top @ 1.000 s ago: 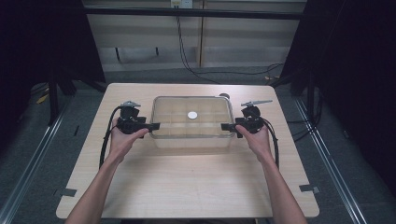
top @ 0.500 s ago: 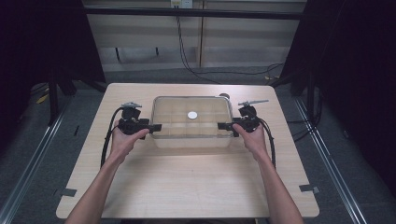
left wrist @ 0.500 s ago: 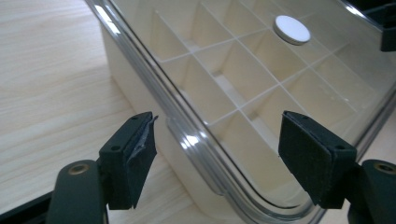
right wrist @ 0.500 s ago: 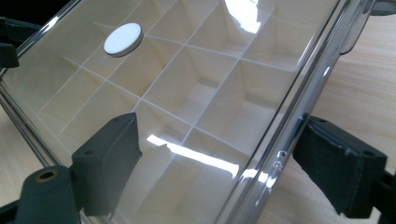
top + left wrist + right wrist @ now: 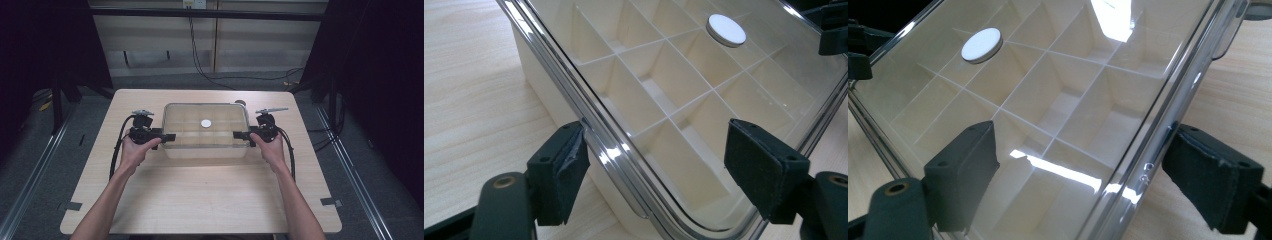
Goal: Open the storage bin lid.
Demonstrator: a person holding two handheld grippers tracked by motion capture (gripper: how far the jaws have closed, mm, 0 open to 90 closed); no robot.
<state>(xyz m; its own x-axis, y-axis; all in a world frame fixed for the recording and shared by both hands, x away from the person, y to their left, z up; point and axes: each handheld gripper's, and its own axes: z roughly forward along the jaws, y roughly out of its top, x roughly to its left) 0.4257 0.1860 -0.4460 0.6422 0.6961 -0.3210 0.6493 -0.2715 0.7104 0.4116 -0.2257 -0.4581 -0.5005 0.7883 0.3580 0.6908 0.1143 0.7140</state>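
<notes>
A clear-lidded box (image 5: 205, 131) with a white grid of compartments is seen on the wooden surface (image 5: 200, 195), toward its far half and roughly centred between the side edges. A small white round disc (image 5: 206, 123) lies on the transparent lid (image 5: 704, 85), near the lid's middle. The left gripper (image 5: 167, 137) is held at the box's left end and the right gripper (image 5: 241, 134) at its right end, each by one of the person's hands. In the left gripper view the fingers (image 5: 558, 172) are spread apart, one outside the lid's edge and the other over the lid, with the rim lying between them; nothing is clamped. In the right gripper view the fingers (image 5: 964, 172) are likewise parted, straddling the lid's rim at the opposite end, one over the lid and one beyond the box's edge above the bare surface.
</notes>
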